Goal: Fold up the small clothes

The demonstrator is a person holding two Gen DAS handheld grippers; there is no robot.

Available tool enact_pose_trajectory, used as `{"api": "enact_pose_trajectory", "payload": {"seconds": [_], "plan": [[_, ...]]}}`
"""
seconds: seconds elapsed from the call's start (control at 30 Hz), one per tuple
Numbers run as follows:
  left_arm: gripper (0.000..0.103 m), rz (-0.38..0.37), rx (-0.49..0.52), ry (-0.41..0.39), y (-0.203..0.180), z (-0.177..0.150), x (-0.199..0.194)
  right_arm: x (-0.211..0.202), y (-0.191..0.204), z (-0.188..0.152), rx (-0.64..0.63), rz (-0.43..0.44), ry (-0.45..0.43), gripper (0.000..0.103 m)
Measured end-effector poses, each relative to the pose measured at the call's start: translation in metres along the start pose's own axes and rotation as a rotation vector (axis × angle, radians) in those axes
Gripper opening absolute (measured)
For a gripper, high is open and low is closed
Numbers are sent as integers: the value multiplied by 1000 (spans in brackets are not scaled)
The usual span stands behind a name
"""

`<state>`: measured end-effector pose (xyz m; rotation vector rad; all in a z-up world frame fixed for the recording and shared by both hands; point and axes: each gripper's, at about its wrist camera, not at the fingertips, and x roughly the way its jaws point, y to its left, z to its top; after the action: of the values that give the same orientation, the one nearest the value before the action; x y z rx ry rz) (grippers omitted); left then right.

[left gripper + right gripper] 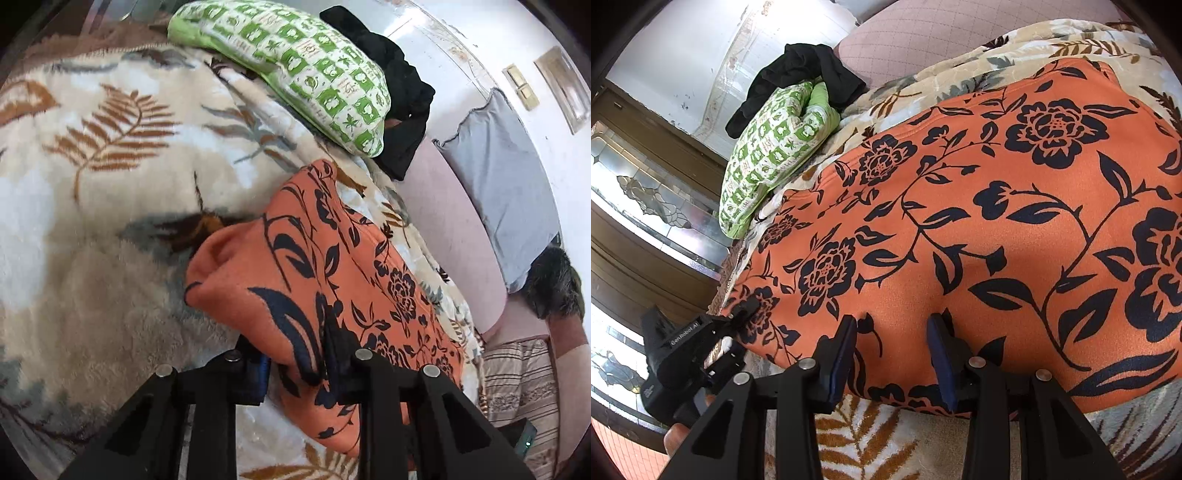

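Orange floral garment [960, 221] soft, thick, floppy, lying on bed blanket [92, 147] near bed edge; left claw [295, 354] clenched on bunched hem fold, right claw [894, 354] grasping near hem; best held at hem corners

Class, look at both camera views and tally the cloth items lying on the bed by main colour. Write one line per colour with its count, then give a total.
Orange with dark flowers: 1, the orange garment
Green and white check: 1, the green pillow
Black: 1, the black garment
Grey: 1, the grey pillow
Cream with fern leaves: 1, the blanket
Total: 5
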<state>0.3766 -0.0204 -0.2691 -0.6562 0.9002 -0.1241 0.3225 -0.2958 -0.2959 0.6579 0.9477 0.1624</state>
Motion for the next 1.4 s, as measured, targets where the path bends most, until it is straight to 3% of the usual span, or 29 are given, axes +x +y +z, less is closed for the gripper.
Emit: {"api": "enact_pose_trajectory", "payload": {"seconds": [0.13,0.2,0.3,0.4,0.5,0.6,0.67,0.83,0.93,1.1,1.23,1.27,1.3,1.4], "plan": [[28,119,118,-30,-20,-9,4,1,1,0,-9,-4,-1,43],[34,179,244,-69,-41,-16,3,1,1,0,-13,-5,0,43],[44,214,336,-98,-56,-22,2,1,1,0,-16,-2,-1,43],[44,231,360,-98,-60,-24,5,1,1,-1,-26,-7,-5,43],[43,131,323,-99,-57,-16,-6,2,3,-2,-39,-14,-9,43],[41,-79,161,-59,-32,10,-18,2,3,-1,-41,-13,-11,43],[41,-162,66,-26,-15,21,-20,2,2,-1,-37,-9,-11,43],[41,-213,-97,11,28,42,-15,3,2,0,-36,-9,-8,43],[43,-179,-107,41,29,39,-4,3,3,0,-36,-12,-11,43],[66,-149,-95,71,20,29,11,3,3,0,-42,-15,-15,43],[62,-90,-37,77,7,20,26,3,4,0,-42,-20,-17,43],[47,-66,-24,57,5,20,26,3,4,0,-45,-20,-17,43],[38,-51,-14,51,4,20,27,3,5,0,-47,-20,-17,43],[28,-16,-1,44,0,21,29,2,4,2,-45,-13,-15,43]]}}
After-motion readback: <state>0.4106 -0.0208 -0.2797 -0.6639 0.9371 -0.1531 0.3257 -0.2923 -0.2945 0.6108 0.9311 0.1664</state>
